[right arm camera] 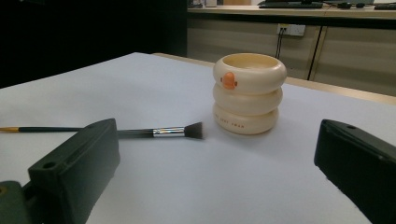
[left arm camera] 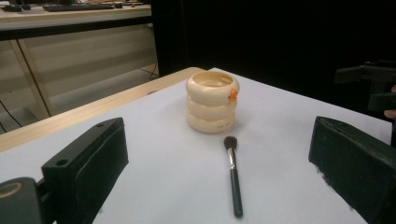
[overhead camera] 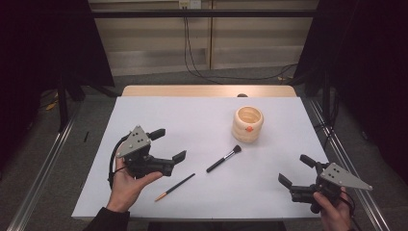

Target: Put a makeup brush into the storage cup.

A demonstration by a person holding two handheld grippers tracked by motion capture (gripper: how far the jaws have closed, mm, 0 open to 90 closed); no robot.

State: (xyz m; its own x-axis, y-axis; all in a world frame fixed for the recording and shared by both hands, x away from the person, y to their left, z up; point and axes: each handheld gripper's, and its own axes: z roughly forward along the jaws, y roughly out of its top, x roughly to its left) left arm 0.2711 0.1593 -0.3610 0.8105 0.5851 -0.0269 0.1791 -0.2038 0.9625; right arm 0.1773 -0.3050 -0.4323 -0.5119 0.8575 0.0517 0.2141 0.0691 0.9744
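Observation:
A cream holder shaped like stacked rings, with a small orange knob, stands upright right of the table's middle. In front of it a black makeup brush lies flat, bristles toward the holder. A thin dark pencil with an orange tip lies nearer the front edge. My left gripper is open, held above the table left of the brush. My right gripper is open near the front right corner. The left gripper view shows the holder and brush ahead between the jaws. The right gripper view shows the holder, brush and pencil.
The white table top has a wooden strip along its far edge. Metal rails run on the floor along both sides. Cables hang at the back wall. My right gripper's fingers appear at the right of the left gripper view.

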